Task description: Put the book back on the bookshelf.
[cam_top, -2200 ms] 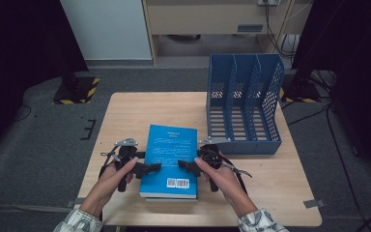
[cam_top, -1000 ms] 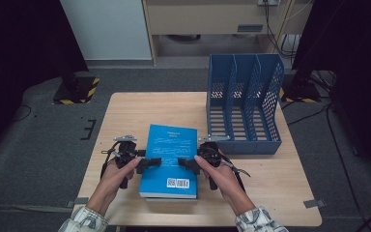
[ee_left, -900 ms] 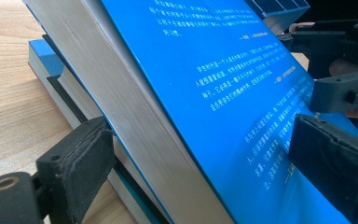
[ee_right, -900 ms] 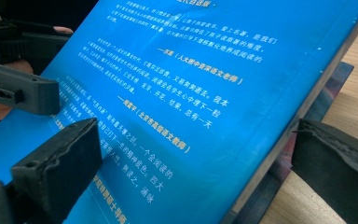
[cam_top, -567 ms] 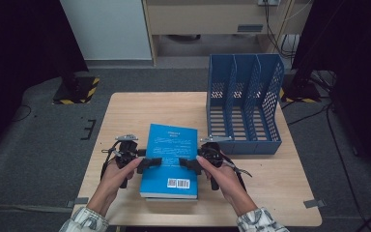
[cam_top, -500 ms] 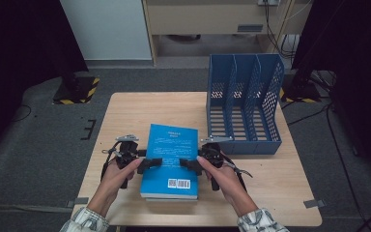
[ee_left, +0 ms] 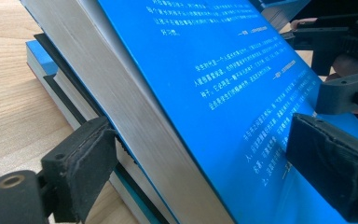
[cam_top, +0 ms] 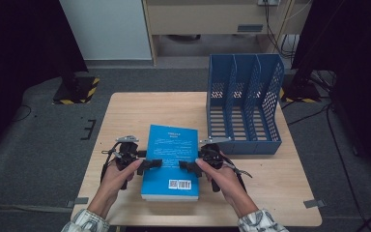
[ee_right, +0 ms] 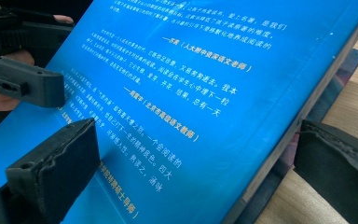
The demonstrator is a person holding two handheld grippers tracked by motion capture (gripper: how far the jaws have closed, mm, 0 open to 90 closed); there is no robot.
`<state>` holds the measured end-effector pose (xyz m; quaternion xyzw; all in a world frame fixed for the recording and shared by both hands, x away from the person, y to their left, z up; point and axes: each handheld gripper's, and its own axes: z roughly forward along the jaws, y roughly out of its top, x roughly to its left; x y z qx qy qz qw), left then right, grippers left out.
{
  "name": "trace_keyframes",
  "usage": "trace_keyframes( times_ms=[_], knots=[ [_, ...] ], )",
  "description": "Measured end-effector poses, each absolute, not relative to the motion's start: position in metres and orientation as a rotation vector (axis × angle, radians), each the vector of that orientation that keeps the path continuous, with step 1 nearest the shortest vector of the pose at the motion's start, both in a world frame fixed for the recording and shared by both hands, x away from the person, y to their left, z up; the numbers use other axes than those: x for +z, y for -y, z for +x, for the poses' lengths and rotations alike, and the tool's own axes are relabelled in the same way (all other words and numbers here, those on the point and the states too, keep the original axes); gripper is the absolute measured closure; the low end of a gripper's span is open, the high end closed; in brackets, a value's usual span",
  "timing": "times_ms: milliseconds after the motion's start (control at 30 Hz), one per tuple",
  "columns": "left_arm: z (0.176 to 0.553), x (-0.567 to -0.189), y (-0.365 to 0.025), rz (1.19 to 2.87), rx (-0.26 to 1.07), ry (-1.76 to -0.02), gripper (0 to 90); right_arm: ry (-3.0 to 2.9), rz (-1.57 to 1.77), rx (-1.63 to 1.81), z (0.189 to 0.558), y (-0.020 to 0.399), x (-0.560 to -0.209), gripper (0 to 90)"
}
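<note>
A thick blue book (cam_top: 171, 145) lies on top of a short stack near the table's front edge. My left gripper (cam_top: 154, 164) reaches in from the book's left side and my right gripper (cam_top: 186, 166) from its right. In the left gripper view, one pad (ee_left: 79, 172) sits under the book's (ee_left: 191, 70) page edge and the other over the cover, so the left gripper (ee_left: 205, 168) stands wide around it. In the right gripper view, my right gripper (ee_right: 196, 172) straddles the spine edge of the book (ee_right: 177, 93), with a gap at the outer pad (ee_right: 340, 158).
A blue three-slot file rack (cam_top: 244, 101) stands at the table's back right, its open side toward me. A lower book (ee_left: 42, 58) with a dark cover (ee_right: 335, 79) lies under the blue one. Bare wooden table (cam_top: 125, 111) stretches to the left and back.
Both grippers have edged a little inward along the book's sides. The book lies where it was.
</note>
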<state>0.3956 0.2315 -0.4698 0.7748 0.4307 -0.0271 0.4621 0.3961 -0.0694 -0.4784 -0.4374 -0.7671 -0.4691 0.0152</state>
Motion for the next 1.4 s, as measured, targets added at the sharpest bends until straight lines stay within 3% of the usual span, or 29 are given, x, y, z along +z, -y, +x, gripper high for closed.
trace_keyframes(
  times_ms=[200, 733, 1400],
  knots=[
    [0.394, -0.466, -0.234, 1.905, -0.053, -1.058, 13.6, 2.404, -1.381, -1.486, 0.392, 0.072, -0.474, 8.3],
    [0.4, -0.467, -0.232, 1.921, -0.074, -1.035, 13.5, 2.213, -1.347, -1.453, 0.401, 0.069, -0.492, 0.1],
    [0.399, -0.46, -0.238, 1.877, -0.068, -1.039, 20.8, 2.288, -1.354, -1.442, 0.401, 0.07, -0.471, 9.2]
  ],
)
